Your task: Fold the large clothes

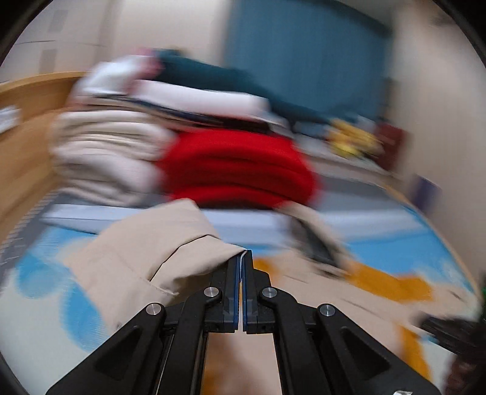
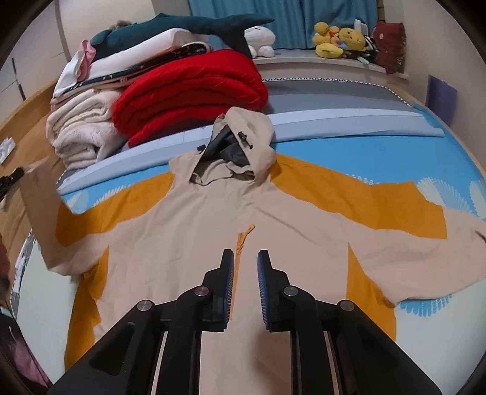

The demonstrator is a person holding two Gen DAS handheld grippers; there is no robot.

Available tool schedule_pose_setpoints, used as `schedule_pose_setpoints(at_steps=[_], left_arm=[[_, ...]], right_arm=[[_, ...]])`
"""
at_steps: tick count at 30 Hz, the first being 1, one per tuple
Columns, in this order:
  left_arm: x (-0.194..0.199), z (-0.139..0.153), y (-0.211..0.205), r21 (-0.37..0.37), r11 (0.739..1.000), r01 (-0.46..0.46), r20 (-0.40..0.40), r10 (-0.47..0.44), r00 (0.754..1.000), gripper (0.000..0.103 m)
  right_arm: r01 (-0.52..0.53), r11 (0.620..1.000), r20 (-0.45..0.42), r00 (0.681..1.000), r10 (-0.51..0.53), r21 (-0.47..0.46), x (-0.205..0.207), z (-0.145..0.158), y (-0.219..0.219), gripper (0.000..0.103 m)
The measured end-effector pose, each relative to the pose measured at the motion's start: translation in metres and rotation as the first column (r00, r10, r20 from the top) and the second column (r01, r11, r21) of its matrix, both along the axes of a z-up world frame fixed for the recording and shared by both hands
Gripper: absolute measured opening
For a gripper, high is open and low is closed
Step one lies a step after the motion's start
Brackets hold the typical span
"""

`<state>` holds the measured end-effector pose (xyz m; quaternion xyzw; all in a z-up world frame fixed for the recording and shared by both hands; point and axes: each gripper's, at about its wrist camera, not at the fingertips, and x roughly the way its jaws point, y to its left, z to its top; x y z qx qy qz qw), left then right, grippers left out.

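Observation:
A beige hooded jacket point(image 2: 212, 231) with orange panels lies spread face up on the bed, hood point(image 2: 240, 142) toward the far side, sleeves out to both sides. My right gripper point(image 2: 245, 258) is open and empty, just above the jacket's chest beside its orange zipper point(image 2: 243, 240). My left gripper point(image 1: 244, 258) is shut on the edge of the jacket's left sleeve point(image 1: 170, 246), lifted off the bed; that view is motion-blurred. The lifted sleeve point(image 2: 39, 194) and the left gripper's tip point(image 2: 12, 177) show at the left edge of the right wrist view.
A folded red blanket point(image 2: 194, 88), a cream blanket point(image 2: 82, 130) and stacked bedding with a dark plush shark point(image 2: 188, 27) sit at the bed's far left. Plush toys point(image 2: 340, 41) line the ledge under blue curtains. The bedsheet point(image 2: 379, 158) is blue and white.

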<state>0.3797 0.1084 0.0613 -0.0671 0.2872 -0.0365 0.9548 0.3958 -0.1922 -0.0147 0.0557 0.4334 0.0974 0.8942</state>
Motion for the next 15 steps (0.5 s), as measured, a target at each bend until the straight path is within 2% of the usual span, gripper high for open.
schedule_pose_setpoints(at_steps=[2, 3, 5, 6, 7, 9, 11, 12, 15], left_arm=[[0.000, -0.020, -0.050, -0.059, 0.990, 0.124, -0.059, -0.128, 0.990, 0.000], [0.001, -0.035, -0.072, -0.106, 0.977, 0.186, -0.111, -0.197, 0.974, 0.007], [0.006, -0.072, -0.105, -0.218, 0.933, 0.286, -0.293, -0.342, 0.893, 0.013], [0.003, -0.083, -0.109, -0.256, 0.923, 0.287, -0.353, -0.366, 0.861, 0.013], [-0.006, -0.088, -0.105, -0.282, 0.926, 0.252, -0.386, -0.350, 0.854, 0.013], [-0.018, -0.086, -0.092, -0.273, 0.944, 0.186, -0.424, -0.292, 0.858, 0.014], [-0.022, -0.084, -0.077, -0.191, 0.976, 0.107, -0.476, -0.187, 0.860, 0.017], [-0.022, -0.086, -0.065, -0.127, 0.991, 0.044, -0.510, -0.103, 0.854, 0.018], [-0.028, -0.103, -0.039, -0.024, 0.997, -0.070, -0.531, 0.047, 0.846, 0.018]], right_arm=[[0.006, 1.000, 0.005, 1.000, -0.007, 0.019, -0.002, 0.004, -0.004, 0.022], [0.008, 1.000, 0.006, 1.000, -0.008, 0.026, -0.003, 0.006, -0.006, 0.025], [0.016, 0.999, 0.006, 1.000, -0.016, 0.040, -0.004, 0.010, -0.011, 0.033], [0.022, 0.999, 0.005, 1.000, -0.022, 0.044, -0.004, 0.010, -0.014, 0.040], [0.029, 0.998, 0.002, 1.000, -0.029, 0.048, -0.004, 0.010, -0.017, 0.046], [0.048, 0.997, -0.012, 0.999, -0.048, 0.056, -0.003, 0.008, -0.024, 0.049], [0.068, 0.995, -0.032, 0.997, -0.065, 0.073, -0.002, 0.006, -0.031, 0.049], [0.072, 0.994, -0.037, 0.997, -0.069, 0.081, -0.002, 0.004, -0.033, 0.049], [0.073, 0.994, -0.063, 0.996, -0.068, 0.086, 0.000, -0.005, -0.033, 0.049]])
